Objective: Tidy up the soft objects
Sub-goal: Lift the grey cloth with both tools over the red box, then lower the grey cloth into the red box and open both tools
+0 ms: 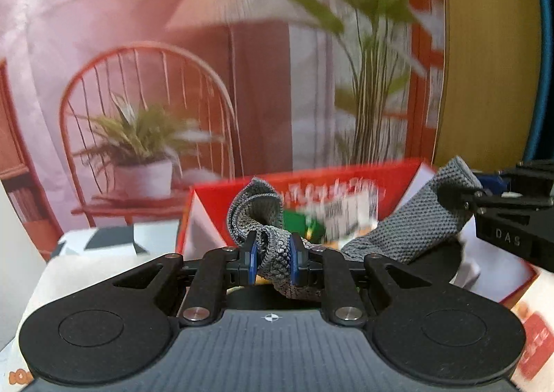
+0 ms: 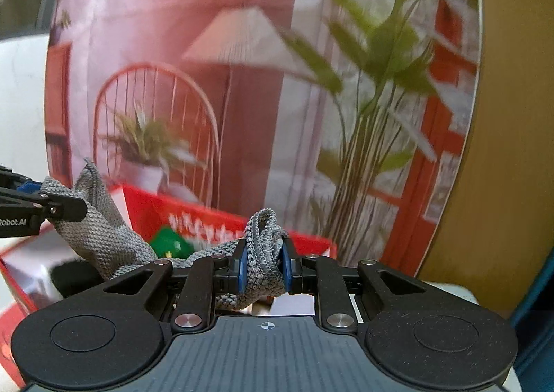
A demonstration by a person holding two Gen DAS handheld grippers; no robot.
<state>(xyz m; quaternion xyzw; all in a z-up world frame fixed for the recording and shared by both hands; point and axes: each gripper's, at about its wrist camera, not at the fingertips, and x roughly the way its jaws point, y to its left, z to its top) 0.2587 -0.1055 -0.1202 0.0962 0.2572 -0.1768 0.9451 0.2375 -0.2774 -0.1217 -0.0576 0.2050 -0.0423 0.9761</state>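
Note:
A grey knitted cloth hangs stretched between my two grippers, above an open red box. My left gripper is shut on one bunched end of the cloth. My right gripper is shut on the other bunched end of the cloth. In the left wrist view the right gripper enters from the right edge, clamped on the cloth. In the right wrist view the left gripper enters from the left edge, clamped on the cloth.
The red box with white inner walls lies below the cloth and holds a green item. A printed backdrop of a chair, lamp and plants stands close behind. A white patterned box sits at left.

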